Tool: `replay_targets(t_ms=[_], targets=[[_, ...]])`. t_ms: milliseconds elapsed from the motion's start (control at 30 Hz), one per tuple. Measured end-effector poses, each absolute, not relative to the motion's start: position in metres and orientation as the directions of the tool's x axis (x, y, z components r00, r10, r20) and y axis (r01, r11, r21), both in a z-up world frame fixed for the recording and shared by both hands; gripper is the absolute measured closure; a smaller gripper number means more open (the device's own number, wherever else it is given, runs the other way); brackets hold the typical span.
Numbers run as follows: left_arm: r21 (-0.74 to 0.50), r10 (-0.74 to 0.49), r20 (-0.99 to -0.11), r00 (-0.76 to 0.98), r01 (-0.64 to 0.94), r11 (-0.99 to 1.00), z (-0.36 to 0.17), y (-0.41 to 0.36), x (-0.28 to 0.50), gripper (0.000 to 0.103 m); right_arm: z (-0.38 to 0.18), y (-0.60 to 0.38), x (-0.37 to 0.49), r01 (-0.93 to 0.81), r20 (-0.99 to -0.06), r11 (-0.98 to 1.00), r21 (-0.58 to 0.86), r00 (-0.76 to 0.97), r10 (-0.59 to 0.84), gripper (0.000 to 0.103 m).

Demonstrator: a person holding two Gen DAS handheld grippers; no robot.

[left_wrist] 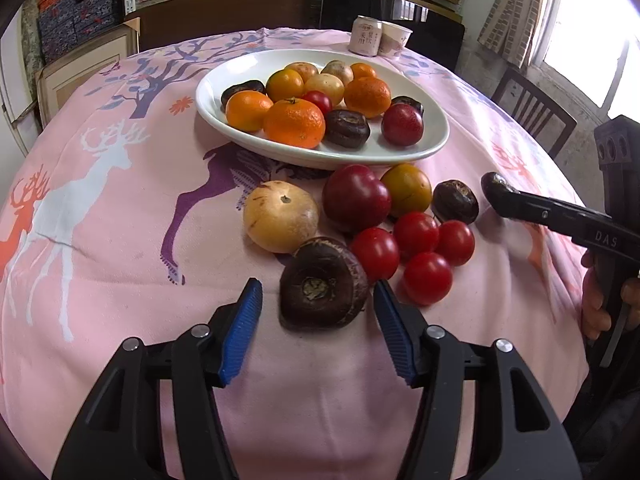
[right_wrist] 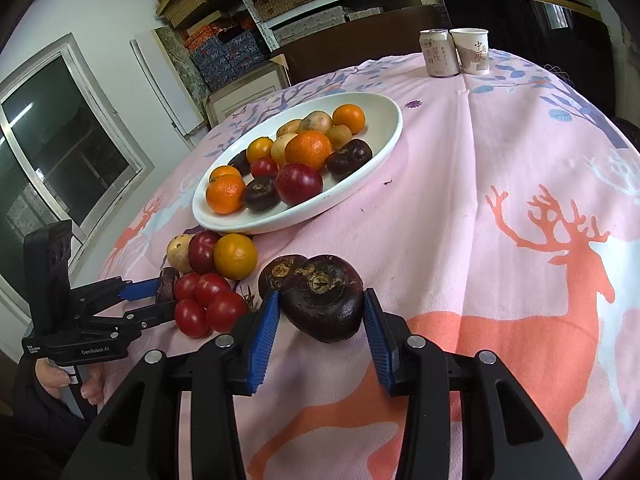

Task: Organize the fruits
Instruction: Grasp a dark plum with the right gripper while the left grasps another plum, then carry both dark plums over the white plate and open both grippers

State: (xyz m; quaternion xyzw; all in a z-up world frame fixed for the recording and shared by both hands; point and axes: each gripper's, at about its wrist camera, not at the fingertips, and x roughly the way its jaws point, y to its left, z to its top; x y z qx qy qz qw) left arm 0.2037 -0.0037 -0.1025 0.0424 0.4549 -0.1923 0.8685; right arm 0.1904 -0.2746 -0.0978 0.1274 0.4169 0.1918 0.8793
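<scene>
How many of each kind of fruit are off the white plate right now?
Small red tomatoes: 4
Dark brown chestnuts: 3
Big dark red fruit: 1
Yellow-orange fruit: 1
Pale tan fruit: 1
Total: 10

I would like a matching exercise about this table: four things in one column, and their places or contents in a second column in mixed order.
Things:
1. drink can
2. cherry tomatoes
3. white plate
4. pale yellow fruit

Places or contents:
a. holds the tangerines
b. at the far side of the table, beside a paper cup
c. a group of four on the cloth, in front of the plate
d. on the cloth, next to the large dark red fruit

Pairs: 1-b, 2-c, 3-a, 4-d
</scene>
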Motion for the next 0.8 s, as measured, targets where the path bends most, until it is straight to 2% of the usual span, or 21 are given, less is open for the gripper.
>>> replay_targets(t_ms=[33, 100, 200, 233, 267, 300, 433, 800], targets=[[-0.111, -0.308, -0.805, 0.507, 0.382, 0.917, -0.102, -0.002, 0.205, 0.047, -0.098, -0.274, 0.190, -0.231, -0.685, 0.894, 0.384, 0.578, 0.444, 0.060], [-0.137, -0.343, -0.803, 0.488, 0.408, 0.902, -0.103, 0.000, 0.207, 0.040, -0.098, -0.274, 0.190, -0.231, -0.685, 0.894, 0.384, 0.577, 0.444, 0.060], [-0.123, -0.340, -0.805, 0.486, 0.424, 0.897, -0.104, -0.005, 0.209, 0.038, -0.098, -0.274, 0.190, -0.231, -0.685, 0.894, 0.384, 0.578, 0.444, 0.060], [-0.109, -0.331, -0.804, 0.494, 0.425, 0.899, -0.104, -0.007, 0.208, 0.039, -0.098, -0.274, 0.190, -0.230, -0.685, 0.894, 0.384, 0.579, 0.443, 0.060], [-0.115, -0.340, -0.801, 0.493, 0.431, 0.895, -0.103, -0.007, 0.207, 0.055, -0.098, -0.275, 0.190, -0.229, -0.684, 0.894, 0.384, 0.580, 0.442, 0.060], [-0.120, -0.351, -0.797, 0.492, 0.441, 0.890, -0.102, -0.007, 0.205, 0.061, -0.098, -0.275, 0.190, -0.228, -0.683, 0.895, 0.385, 0.581, 0.442, 0.060], [-0.084, -0.327, -0.779, 0.535, 0.429, 0.900, -0.096, -0.008, 0.195, 0.061, -0.098, -0.276, 0.189, -0.224, -0.678, 0.892, 0.393, 0.584, 0.446, 0.060], [-0.102, -0.336, -0.731, 0.594, 0.392, 0.914, -0.074, 0.005, 0.169, 0.061, -0.090, -0.280, 0.182, -0.252, -0.629, 0.879, 0.404, 0.622, 0.467, 0.060]])
